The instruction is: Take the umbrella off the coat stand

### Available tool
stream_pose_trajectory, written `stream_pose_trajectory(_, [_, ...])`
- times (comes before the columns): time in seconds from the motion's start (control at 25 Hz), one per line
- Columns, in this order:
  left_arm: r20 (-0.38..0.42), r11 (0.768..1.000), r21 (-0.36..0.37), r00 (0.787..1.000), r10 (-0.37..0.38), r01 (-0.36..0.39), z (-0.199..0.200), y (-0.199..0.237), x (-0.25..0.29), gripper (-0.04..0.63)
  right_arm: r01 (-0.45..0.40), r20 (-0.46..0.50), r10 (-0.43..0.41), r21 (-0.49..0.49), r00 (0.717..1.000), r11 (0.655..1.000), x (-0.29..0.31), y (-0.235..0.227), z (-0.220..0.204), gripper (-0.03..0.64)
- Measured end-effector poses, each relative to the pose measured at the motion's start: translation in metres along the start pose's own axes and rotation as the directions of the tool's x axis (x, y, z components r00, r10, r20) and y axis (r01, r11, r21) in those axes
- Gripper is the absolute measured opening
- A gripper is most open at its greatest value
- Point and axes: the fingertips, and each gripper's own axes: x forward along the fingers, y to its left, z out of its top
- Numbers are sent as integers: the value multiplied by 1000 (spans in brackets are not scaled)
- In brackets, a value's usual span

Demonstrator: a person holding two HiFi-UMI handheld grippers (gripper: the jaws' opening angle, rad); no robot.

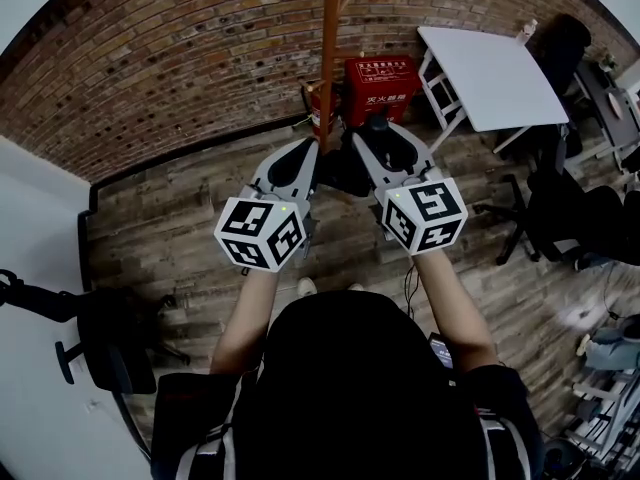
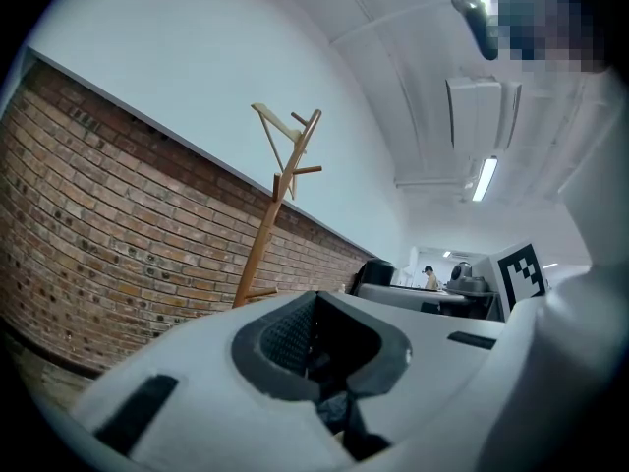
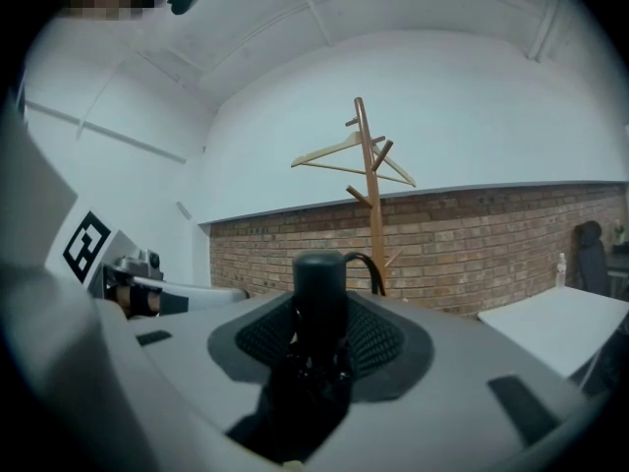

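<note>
The wooden coat stand [image 1: 328, 48] rises just ahead of me against the brick wall; it also shows in the left gripper view [image 2: 267, 226] and the right gripper view [image 3: 373, 200], where a wooden hanger [image 3: 352, 157] hangs on it. A black folded umbrella [image 1: 345, 171] sits between my two grippers, off the stand. My right gripper [image 1: 386, 146] is shut on it, the thick handle [image 3: 319, 283] with its strap loop standing up between the jaws. My left gripper [image 1: 298, 158] holds black umbrella fabric [image 2: 339, 408] low between its jaws.
A red fire-equipment box [image 1: 380, 86] stands at the stand's foot. A white table [image 1: 495, 73] is at the back right, black office chairs [image 1: 570, 218] beyond it on the right, and another dark chair [image 1: 110, 338] at my left.
</note>
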Motion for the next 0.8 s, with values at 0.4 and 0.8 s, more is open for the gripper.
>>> stream_pose_trajectory(0.4, [-6,1000,12,1000,7,-7,-3,-19,-5,18,-15,14,15,27,1000,1000,-19,1,0,169])
stream_pose_trajectory(0.8, [-20,1000,13,1000,0,0,-10,-34,-11,18,-10,8,10,36,1000,999,-36,1,-7,169])
